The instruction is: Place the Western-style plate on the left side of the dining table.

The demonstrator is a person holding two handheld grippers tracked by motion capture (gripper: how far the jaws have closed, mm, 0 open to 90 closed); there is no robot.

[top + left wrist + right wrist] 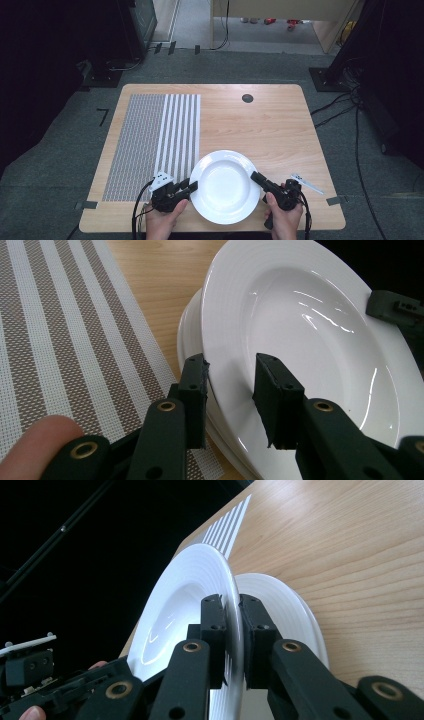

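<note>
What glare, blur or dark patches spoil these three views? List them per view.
High view: even light, slightly soft, dark corners beyond the table. Left gripper view: bright streaks of glare in the top plate; a fingertip blurs at the edge. Right gripper view: black background at left, glare on the plate's bowl.

Your table was a light wood top with rounded corners and a dark round grommet near its far edge. A woven placemat lay flat on its left half, finely checked on the left and striped white on the right. At the near edge, just right of the mat, a stack of white plates rested on the wood, its left rim overlapping the mat's corner.
</note>
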